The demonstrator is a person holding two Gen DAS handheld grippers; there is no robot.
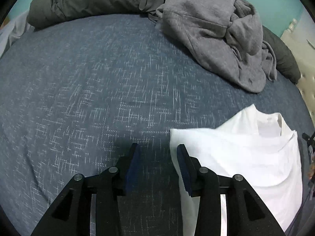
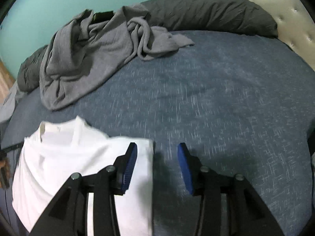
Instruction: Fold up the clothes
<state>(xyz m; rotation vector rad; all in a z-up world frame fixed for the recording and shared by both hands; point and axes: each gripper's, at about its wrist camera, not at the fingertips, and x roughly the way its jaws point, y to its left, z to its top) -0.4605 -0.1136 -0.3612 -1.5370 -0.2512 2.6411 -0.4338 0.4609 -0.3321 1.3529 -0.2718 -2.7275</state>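
Two garments on blue bedspread (image 1: 98, 78); teal wall (image 2: 49, 9) behind.

Dim, soft light; motion blur; fisheye bending, dark corners.

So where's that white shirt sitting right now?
The white shirt lies on the blue bedspread between the two open hand-held grippers: low right in the left wrist view, low left in the right, with the crumpled grey garment lying beyond it.
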